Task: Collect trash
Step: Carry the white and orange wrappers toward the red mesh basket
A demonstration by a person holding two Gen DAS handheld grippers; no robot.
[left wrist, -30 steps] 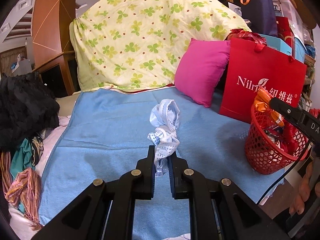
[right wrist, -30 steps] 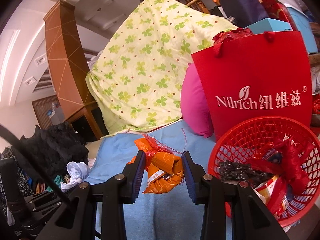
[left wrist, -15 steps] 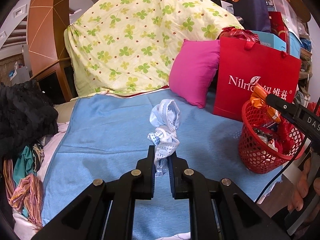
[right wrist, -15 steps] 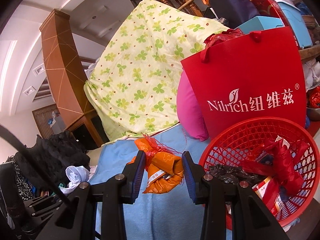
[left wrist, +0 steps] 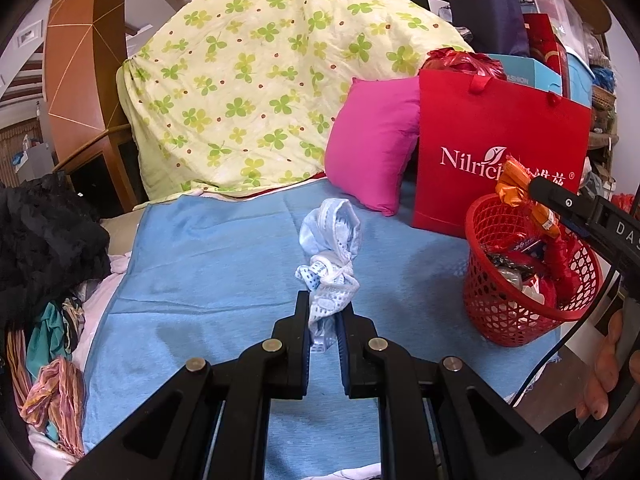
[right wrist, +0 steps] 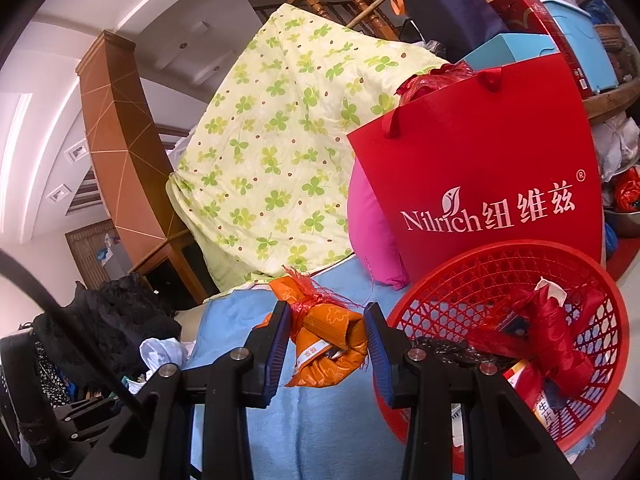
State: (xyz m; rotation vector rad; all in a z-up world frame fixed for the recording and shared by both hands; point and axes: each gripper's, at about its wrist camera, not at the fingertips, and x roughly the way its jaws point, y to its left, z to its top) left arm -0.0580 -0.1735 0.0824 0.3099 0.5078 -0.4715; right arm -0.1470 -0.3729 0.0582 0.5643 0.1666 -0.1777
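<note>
Since a second ago both views have drifted: from the left wrist the red basket (left wrist: 528, 280) now sits lower and nearer, and from the right wrist it fills more of the lower right. My right gripper (right wrist: 326, 336) has carried its load closer to the rim. Right fingers (right wrist: 276, 344) pinch an orange packet (right wrist: 328, 340) tied with red mesh; they stand fairly wide because the packet is bulky. From the left wrist the packet appears above the basket's far rim, just in front of the red paper bag (left wrist: 500, 140). From the right wrist it lies left of the rim, long axis running from upper left to lower right toward the basket. I judge it is at the edge or just over, not yet centred above the opening. My left gripper (left wrist: 323, 320) is pressed nearly together on a knotted white-and-blue mesh bundle (left wrist: 330, 252), held upright above the blue bed cover (left wrist: 220, 272), well left of the basket. Right hand is clearly the nearer; I expect its drop comes first. Basket already holds red wrappers and dark scraps, so room is limited but the opening looks free. Standing close: the paper bag behind the basket, a pink pillow (left wrist: 372, 140) to the bag's left, and the right gripper's cable trailing by the basket's near side, which could snag.
</note>
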